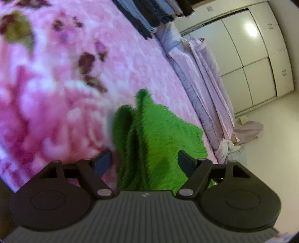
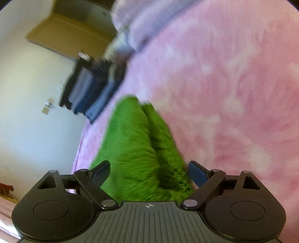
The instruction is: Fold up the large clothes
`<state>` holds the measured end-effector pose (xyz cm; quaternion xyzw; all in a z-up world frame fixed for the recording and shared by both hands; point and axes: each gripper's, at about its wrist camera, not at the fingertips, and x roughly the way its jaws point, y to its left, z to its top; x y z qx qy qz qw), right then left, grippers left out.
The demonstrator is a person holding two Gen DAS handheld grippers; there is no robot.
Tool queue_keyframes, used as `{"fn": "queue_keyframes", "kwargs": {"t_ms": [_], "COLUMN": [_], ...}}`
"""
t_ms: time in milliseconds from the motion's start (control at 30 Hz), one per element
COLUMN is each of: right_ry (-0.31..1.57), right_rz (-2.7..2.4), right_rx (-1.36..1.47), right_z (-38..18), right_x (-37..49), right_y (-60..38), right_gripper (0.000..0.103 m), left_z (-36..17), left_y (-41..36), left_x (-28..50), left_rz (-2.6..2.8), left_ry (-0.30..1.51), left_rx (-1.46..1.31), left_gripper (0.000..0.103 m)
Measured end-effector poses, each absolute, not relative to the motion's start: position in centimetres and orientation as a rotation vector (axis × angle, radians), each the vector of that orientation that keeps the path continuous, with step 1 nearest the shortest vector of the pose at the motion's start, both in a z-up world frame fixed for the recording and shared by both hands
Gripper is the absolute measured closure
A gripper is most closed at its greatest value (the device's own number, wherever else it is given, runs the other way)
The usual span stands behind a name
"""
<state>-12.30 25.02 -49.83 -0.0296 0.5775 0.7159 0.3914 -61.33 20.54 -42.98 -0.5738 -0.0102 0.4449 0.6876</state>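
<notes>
Here, no readable writing is seen, only a small crosshair mark on each gripper body. A fuzzy green garment (image 1: 158, 134) lies bunched on the pink floral blanket (image 1: 65, 84). The left gripper (image 1: 144, 158) and right gripper (image 2: 149, 172) are held with jaws apart, the garment between them, unpinched. Folded dark clothes (image 2: 89, 87) sit well apart.

Pink floral bed (image 1: 65, 78) under green fuzzy garment (image 1: 158, 134) (rumpled)

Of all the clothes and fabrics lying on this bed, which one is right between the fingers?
The fluffy green garment, bunched on the pink blanket. The dark folded clothes are stacked far off at the bed's other end, and the lilac bedding is bunched along the edge.
</notes>
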Motion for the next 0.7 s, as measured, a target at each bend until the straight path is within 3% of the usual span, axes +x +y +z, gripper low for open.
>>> {"fn": "queue_keyframes", "kwargs": {"t_ms": [33,67,100,200,333,500,600,700], "right_ry": [1.454,1.46,1.461,1.492,1.502,1.336,1.165,1.128], "right_rz": [1.829,1.837,1.799,1.74,1.631,1.635,1.666,1.69], "right_rx": [-0.05,-0.067,-0.099,-0.035,0.08,-0.007,-0.057,-0.034], "right_z": [-49.9,-49.8,-49.9,-50.2,-50.1,-47.5,-44.5,-43.3], "right_x": [-12.4,-12.7,-12.9,-12.3,-13.4,-14.7,-14.0,-13.7], "right_y": [25.0,25.1,25.0,23.2,17.9,17.0,18.8,22.0], "right_gripper": [0.027,0.051,0.058,0.067,0.068,0.044,0.039,0.039], "left_z": [-43.1,-43.2,-43.1,-42.5,-41.7,-40.9,-40.0,-39.8], "left_y": [21.1,21.9,22.5,24.3,27.4,28.2,28.4,29.7], "left_x": [-61.1,-60.8,-60.7,-60.4,-60.5,-60.5,-61.1,-61.4], "left_rz": [0.985,0.981,0.98,0.984,0.996,0.981,1.012,1.022], "left_ry": [-0.006,0.016,0.033,0.079,0.116,0.188,0.179,0.161], "left_rx": [-1.284,-1.284,-1.265,-1.2,-1.143,-1.114,-1.065,-1.068], "left_gripper": [0.072,0.071,0.075,0.079,0.08,0.075,0.071,0.068]}}
